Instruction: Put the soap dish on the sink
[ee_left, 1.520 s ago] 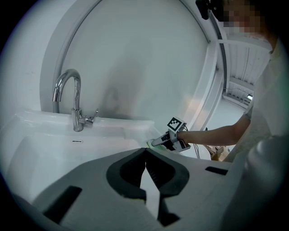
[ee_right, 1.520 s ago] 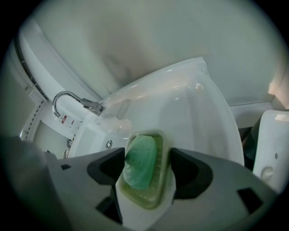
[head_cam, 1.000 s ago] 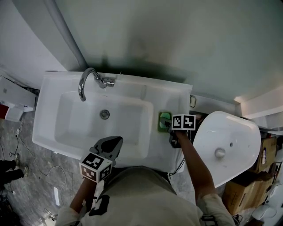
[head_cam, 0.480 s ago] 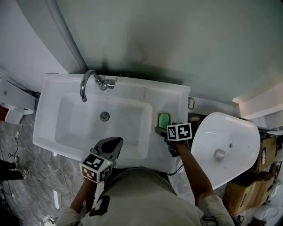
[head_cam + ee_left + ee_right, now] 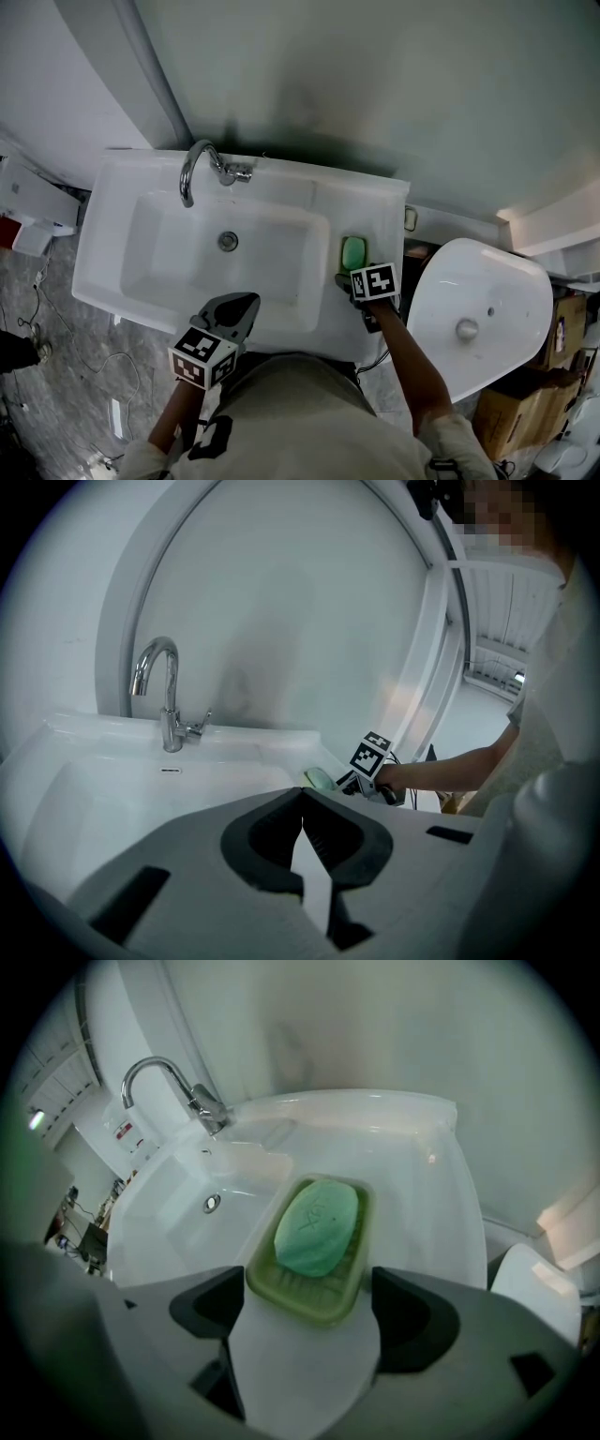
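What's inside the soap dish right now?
A green soap bar lies in the soap dish, on its ribbed floor. The bar covers most of that floor.

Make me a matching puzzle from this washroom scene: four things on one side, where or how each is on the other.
1. soap dish
2. faucet
3. left gripper
4. right gripper

A. jaws together, empty
B. jaws apart
C. at the sink's back edge
D. on the sink's flat ledge, holding green soap

Pairs: 1-D, 2-C, 3-A, 4-B.

The right gripper's jaws have just been opening; the dish's near end lies between them, unpressed.
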{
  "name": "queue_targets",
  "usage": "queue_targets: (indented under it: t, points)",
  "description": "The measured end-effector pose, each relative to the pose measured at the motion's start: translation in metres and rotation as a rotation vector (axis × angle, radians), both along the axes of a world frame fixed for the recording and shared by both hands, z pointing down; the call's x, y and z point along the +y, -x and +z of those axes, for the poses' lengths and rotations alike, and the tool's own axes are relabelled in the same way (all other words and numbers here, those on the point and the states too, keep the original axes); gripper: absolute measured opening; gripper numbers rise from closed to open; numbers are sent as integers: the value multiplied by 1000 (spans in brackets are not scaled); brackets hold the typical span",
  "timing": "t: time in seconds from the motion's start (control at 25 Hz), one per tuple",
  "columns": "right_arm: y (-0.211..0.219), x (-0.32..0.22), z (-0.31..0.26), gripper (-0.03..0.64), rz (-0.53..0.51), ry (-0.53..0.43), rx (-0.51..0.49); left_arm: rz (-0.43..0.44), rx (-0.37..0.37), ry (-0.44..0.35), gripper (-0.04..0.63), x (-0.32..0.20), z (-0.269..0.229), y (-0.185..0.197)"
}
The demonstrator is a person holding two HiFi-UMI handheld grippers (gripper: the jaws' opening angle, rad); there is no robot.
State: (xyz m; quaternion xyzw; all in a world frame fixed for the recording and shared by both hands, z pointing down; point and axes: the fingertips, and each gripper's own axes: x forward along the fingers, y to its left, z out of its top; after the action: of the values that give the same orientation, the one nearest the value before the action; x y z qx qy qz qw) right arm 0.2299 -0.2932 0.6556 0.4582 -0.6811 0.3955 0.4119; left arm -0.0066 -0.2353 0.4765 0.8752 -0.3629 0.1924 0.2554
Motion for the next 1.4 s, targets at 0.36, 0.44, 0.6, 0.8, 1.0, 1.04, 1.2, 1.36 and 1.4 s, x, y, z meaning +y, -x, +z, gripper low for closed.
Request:
queue_targets:
  t: [0.36, 0.44, 0.6, 0.8, 1.0, 1.04, 1.2, 1.36, 1.4]
  points:
    - [-3, -10, -2, 390, 91, -13, 16, 6, 4, 8, 20, 8, -1, 2]
    - [-3, -12, -2, 390, 90, -15, 17, 6, 6, 19, 19, 10, -2, 3]
    - [-4, -19, -1, 390, 101, -19, 16, -5, 3, -1, 18, 9, -1, 11]
    - [-6, -25, 0, 390, 103, -25, 28, -10, 6, 17, 18, 17, 0, 19]
    - [-11, -29, -4, 391, 91, -58, 65, -23, 4, -6, 18, 22, -1, 30]
    - [-11, -29, -6, 393, 84, -67, 74, -26, 6, 0, 19, 23, -2, 32]
    - [-10, -25, -25, 403, 86, -133, 53, -45, 11, -26, 18, 24, -2, 42]
    - [4, -7, -54, 399, 133, -195, -71, -63, 17, -30, 19, 28, -2, 54]
    - [11, -1, -62, 394, 146, -207, -120, -65, 19, -32, 19, 29, -1, 56]
